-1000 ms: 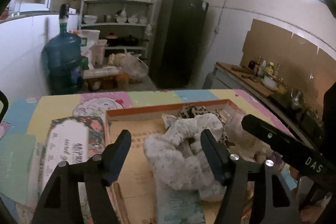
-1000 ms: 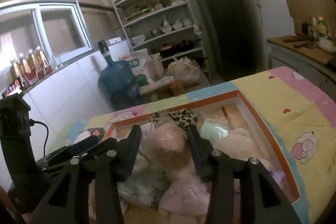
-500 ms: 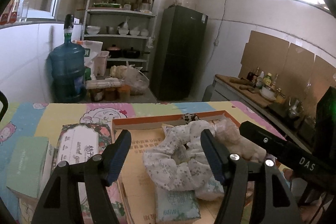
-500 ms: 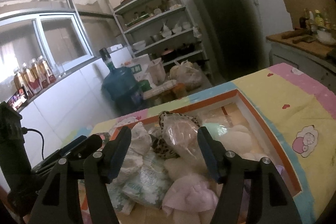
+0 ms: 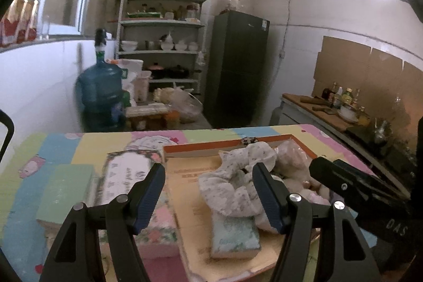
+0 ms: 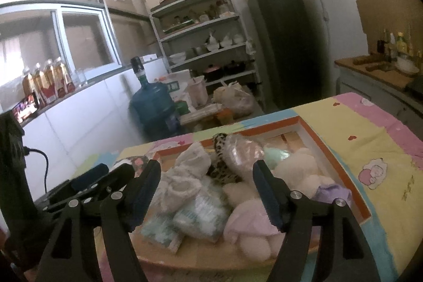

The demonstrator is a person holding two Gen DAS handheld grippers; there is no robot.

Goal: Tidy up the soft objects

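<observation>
With both the left gripper (image 5: 208, 192) and right gripper (image 6: 206, 192) spread and empty, the right's jaws having just opened, the white floral cloth (image 5: 232, 176) heaped mid-frame in the orange-rimmed box (image 6: 341, 163) risked slumping over its near edge.

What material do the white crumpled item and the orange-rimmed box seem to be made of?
White crumpled item: probably thin woven cloth with a small print, matt; it folds and wrinkles softly.
Orange-rimmed box: seemingly cardboard; its walls are flat and stiff and its inside floor is brown and printed.

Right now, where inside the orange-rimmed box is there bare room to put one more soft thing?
The box floor is bare at its left, between the orange rim and the white floral cloth. The right half is crowded with plush items.
</observation>
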